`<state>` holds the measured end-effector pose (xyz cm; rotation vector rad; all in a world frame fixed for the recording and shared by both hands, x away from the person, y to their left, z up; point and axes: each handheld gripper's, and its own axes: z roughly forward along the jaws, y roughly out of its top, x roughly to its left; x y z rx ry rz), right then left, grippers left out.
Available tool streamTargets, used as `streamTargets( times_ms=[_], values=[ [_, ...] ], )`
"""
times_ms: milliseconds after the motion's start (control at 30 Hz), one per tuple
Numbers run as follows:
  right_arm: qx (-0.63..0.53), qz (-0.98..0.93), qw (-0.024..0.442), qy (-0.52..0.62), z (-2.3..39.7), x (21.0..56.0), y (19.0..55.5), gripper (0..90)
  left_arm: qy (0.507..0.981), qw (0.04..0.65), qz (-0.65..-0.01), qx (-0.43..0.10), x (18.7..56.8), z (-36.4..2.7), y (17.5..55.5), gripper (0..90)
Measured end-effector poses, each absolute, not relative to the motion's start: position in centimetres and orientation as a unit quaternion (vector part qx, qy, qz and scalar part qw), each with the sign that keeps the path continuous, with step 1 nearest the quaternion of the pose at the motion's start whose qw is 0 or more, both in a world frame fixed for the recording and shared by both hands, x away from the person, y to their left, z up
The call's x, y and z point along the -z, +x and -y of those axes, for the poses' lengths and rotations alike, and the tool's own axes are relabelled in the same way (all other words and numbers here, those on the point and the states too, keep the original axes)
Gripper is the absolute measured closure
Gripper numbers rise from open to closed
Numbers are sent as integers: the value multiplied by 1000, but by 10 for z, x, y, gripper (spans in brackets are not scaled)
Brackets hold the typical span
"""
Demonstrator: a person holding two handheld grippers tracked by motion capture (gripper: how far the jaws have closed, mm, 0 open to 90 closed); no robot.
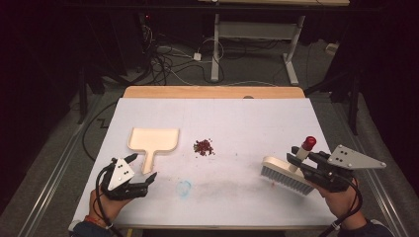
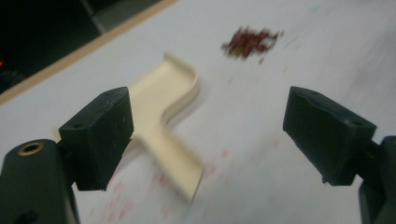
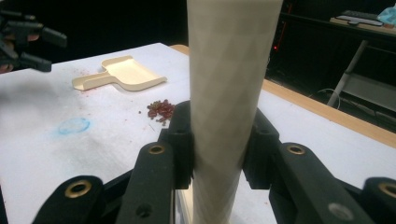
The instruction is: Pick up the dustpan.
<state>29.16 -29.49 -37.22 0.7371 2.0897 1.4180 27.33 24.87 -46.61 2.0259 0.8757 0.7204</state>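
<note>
While the right tongs [image 1: 307,159] are clamped on the cream handle of the white-bristled hand brush with a red end cap [image 1: 286,174], the left tongs [image 1: 144,167] stand wide open and empty at the handle of the cream plastic dustpan [image 1: 154,139], one jaw on each side, pads not touching it. Dustpan lies flat on the white desk [image 1: 247,123], left of the small pile of dark red crumbs [image 1: 203,146]; brush sits well to the right of the pile, bristles on the desk.

Step in hand, as I read it: grab the dustpan.

- Left gripper view: dustpan handle [image 2: 170,158] runs closer to the left jaw. Centre it before closing, or the pan will skate sideways.
- Grip mid-handle, not at the tip, so the pan can be tilted lip-down without twisting.
- Keep the pan's open lip flush on the desk, facing the crumbs [image 2: 250,43].
- Right side: brush handle [image 3: 226,107] looks seated square between the jaws; leave that grip alone.
- Risk: sweeping too fast scatters light crumbs past the pan.
</note>
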Motion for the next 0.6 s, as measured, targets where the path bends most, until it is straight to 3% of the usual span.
streamTargets(
  times_ms=[233,600],
  values=[
    [-521,-769,257,267,293,371,293,697,794,382,-390,-268,471,-258,270,162],
    [-521,-772,257,259,288,371,294,696,808,377,-368,-263,473,-255,269,163]
  ],
)
